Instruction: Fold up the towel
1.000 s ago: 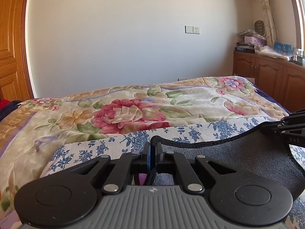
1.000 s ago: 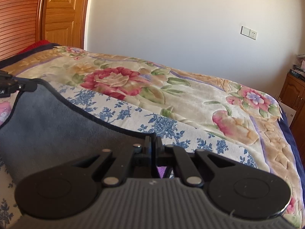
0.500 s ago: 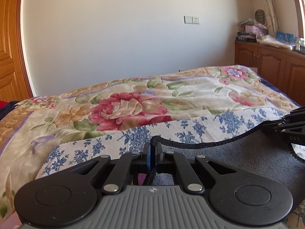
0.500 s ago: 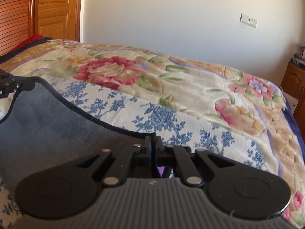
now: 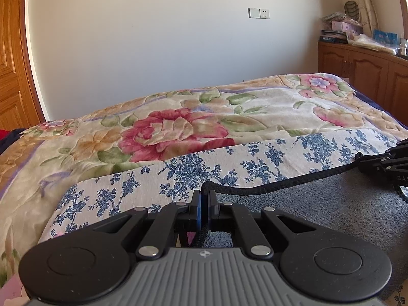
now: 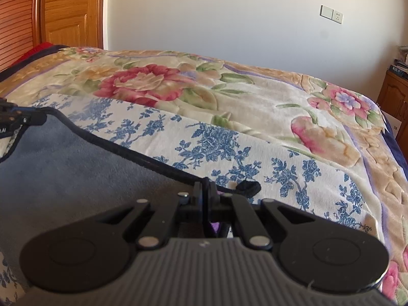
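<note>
1. Left tool [image 5: 204, 199] is clenched on one corner of the grey towel [image 5: 318, 204], at its black-bound hem. Right tool [image 6: 204, 191] is clamped on the other corner of the same hem [image 6: 114, 148].
2. Towel location: held up betw. the two tools over the near side of the bed [image 5: 255, 107]. The hem runs tool to tool w/ a slight sag, and the rest of the cloth hangs toward the person, out of view.
3. Below the hem lies a blue-flower sheet [image 6: 216, 148], w/ the big floral blanket [image 6: 255, 94] beyond it toward the far edge of the bed.
4. Step in hand, prob.: carry the gripped edge fwd and lay it down for a fold.
5. To do it well: move both tools at an equal pace and height so the hem stays straight. Keep light tension, no slack in the middle.
6. Hold both grips closed till the edge rests flat on the bed, and square the corners before letting go.
7. Risk: the small black loop [image 6: 248, 187] by the right tool could snag.
</note>
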`<state>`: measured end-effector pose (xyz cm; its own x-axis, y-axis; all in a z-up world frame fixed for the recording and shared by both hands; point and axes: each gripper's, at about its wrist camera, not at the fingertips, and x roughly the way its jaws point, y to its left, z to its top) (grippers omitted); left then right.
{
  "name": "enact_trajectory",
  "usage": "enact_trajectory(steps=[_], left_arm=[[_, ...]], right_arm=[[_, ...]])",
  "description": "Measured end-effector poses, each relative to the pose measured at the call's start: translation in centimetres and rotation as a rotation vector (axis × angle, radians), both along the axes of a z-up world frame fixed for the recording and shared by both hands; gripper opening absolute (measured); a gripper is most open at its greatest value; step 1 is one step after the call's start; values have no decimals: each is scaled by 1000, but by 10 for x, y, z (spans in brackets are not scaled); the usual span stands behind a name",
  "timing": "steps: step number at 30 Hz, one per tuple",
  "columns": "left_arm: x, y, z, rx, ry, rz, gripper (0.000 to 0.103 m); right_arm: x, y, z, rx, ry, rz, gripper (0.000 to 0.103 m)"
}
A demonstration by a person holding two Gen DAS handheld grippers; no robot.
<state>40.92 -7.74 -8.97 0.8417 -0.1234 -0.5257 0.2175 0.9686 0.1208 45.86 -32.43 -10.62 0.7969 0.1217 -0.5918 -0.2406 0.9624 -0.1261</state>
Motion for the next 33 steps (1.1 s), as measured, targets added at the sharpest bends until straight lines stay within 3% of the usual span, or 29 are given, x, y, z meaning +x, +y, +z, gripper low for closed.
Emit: enact_trajectory(steps=[4,5,6,8,9,18,29,33], left_arm=[[1,6,1,-53,18,27,9],[1,7,1,-61,20,37,18],[0,8,2,-61,19,43,31],[-4,7,4,-56,9,44,38],[-5,6,6,-55,8,41,38],[-25,0,38,-57,-25,38,69],[-63,-5,108,-62,-117,24,86],[-78,-6,129,-57,-138,22,87]], right_arm=[[-3,-1,2,6,2,-9,16],[-4,-1,3,6,4,-12,16],[-5,-1,4,2,3,-14,25],[-9,-1,10,7,-8,-16,46],[-11,-2,13,17,-14,-14,48],[-38,6,46,35,-44,-3,54],[-71,12,101,83,-103,-10,55],[-87,16,119,92,-128,-7,56]])
